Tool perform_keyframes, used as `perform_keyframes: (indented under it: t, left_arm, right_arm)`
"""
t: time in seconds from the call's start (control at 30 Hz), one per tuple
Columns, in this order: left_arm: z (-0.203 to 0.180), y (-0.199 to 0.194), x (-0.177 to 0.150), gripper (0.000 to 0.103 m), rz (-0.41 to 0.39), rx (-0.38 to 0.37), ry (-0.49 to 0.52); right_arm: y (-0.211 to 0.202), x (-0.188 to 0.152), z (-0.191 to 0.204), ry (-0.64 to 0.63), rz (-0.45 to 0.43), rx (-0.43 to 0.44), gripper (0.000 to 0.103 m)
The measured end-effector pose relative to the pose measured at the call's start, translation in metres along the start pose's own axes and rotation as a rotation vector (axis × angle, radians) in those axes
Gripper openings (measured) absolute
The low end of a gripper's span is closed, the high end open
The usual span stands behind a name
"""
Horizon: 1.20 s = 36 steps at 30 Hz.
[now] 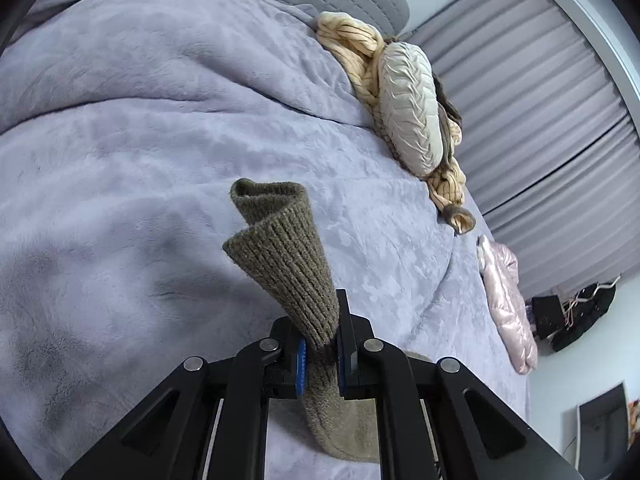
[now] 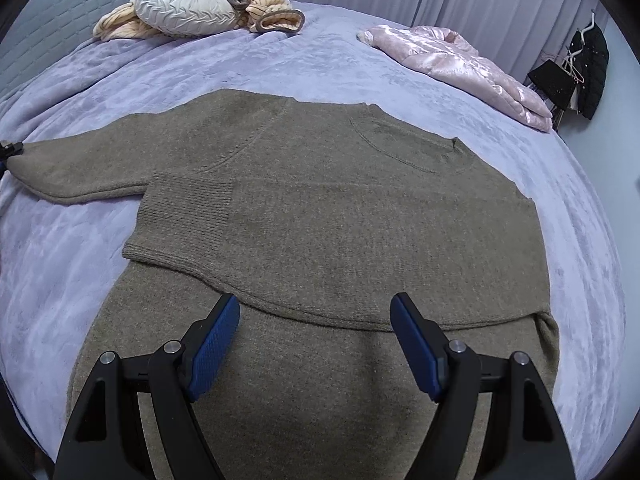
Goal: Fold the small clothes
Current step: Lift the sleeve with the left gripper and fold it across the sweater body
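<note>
An olive-brown knit sweater (image 2: 320,208) lies flat on the lilac bedspread (image 2: 72,264). One sleeve is folded across its chest, its ribbed cuff (image 2: 186,206) pointing left. The other sleeve (image 2: 80,168) stretches out to the left. My left gripper (image 1: 322,346) is shut on that sleeve's ribbed cuff (image 1: 280,256), which sticks up between the pads; the gripper's tip shows at the right wrist view's left edge (image 2: 10,148). My right gripper (image 2: 316,340) is open and empty, just above the sweater's lower body.
A cream round cushion (image 2: 184,6) and a beige knit garment (image 2: 264,12) lie at the bed's far side by the grey headboard (image 2: 60,20). A pink shiny jacket (image 2: 460,68) lies at the far right. Grey curtains (image 1: 520,92) and dark hanging clothes (image 2: 592,68) stand beyond.
</note>
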<state>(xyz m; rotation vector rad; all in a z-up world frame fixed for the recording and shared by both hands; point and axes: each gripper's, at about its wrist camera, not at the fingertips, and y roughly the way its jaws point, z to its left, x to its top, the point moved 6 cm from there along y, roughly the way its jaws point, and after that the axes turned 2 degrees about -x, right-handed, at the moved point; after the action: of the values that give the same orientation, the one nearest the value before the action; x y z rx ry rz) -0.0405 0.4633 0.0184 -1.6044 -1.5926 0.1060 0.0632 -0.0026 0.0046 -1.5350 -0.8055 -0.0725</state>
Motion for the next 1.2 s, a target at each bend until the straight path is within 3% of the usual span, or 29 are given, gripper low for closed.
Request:
perform_keyframes:
  t: [0.13,0.33,0.5,0.8,0.97,1.2]
  left_arm:
    - [-0.049,-0.004,-0.015,0.011,0.036,-0.014,0.088]
    - [-0.125,-0.010,-0.051,0.011,0.072,-0.003,0.260]
    - [-0.175,-0.013,-0.082,0.011,0.098,0.009,0.383]
    - [-0.224,-0.003,-0.128,0.011,0.138,0.077,0.508]
    - [-0.250,0.004,-0.166,0.011,0.169,0.108,0.594]
    - [-0.281,0.012,-0.219,0.011,0.207,0.127,0.696]
  right_arm:
    - [0.003,-0.002,-0.014,0.032,0.005,0.011,0.081]
    - [0.004,0.025,-0.021,0.059,-0.012,0.022,0.081]
    - [0.001,0.013,-0.023,0.082,-0.020,0.071,0.081]
    - [0.013,-0.030,-0.055,0.135,0.014,0.057,0.081]
    - [0.005,-0.027,-0.071,0.158,-0.022,0.089,0.081]
    - [-0.006,-0.027,-0.083,0.154,-0.029,0.059,0.081]
